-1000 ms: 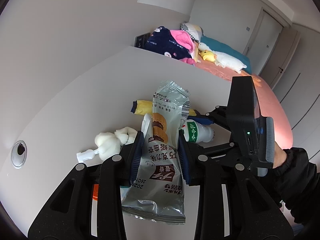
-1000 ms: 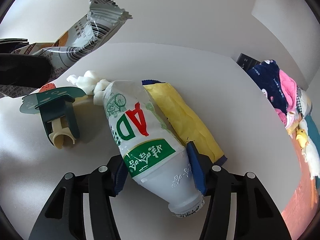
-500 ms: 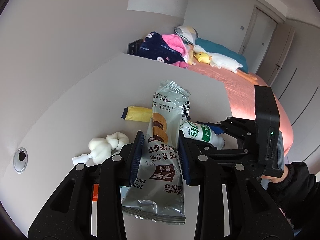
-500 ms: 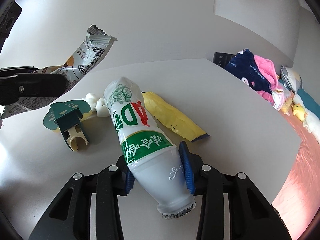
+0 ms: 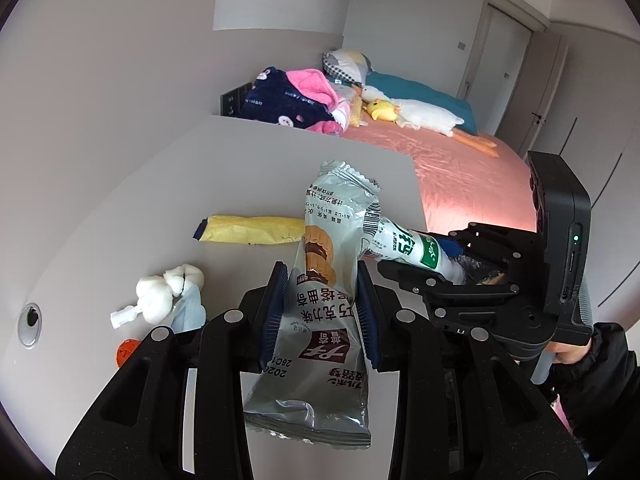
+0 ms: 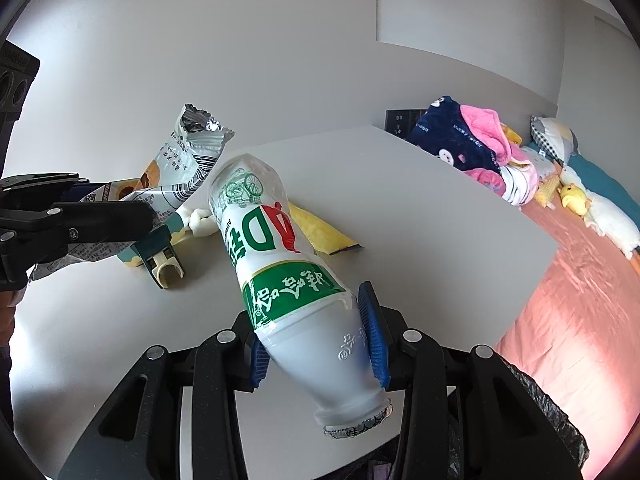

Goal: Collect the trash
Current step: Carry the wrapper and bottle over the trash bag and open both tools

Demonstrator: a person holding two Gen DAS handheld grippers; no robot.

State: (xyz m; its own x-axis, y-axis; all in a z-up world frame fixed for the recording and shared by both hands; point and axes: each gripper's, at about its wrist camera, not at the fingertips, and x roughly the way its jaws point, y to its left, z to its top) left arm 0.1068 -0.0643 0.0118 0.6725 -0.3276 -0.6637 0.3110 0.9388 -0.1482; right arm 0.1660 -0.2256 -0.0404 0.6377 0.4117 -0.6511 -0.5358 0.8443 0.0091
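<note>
My left gripper is shut on a silver snack wrapper and holds it above the white table. My right gripper is shut on a white plastic drink bottle with a green label, lifted off the table; the bottle also shows in the left wrist view. The wrapper shows in the right wrist view at the left. A yellow wrapper and crumpled white tissue lie on the table.
A green and cream clip-like item and a small orange piece lie on the table. A round cable hole is at the table's left. A black bag edge shows below the right gripper. A pink bed with clothes and toys lies beyond.
Both grippers have lifted and pulled back from the table. The bottle has come up off the table in my right gripper. The wrapper stays held in my left gripper.
</note>
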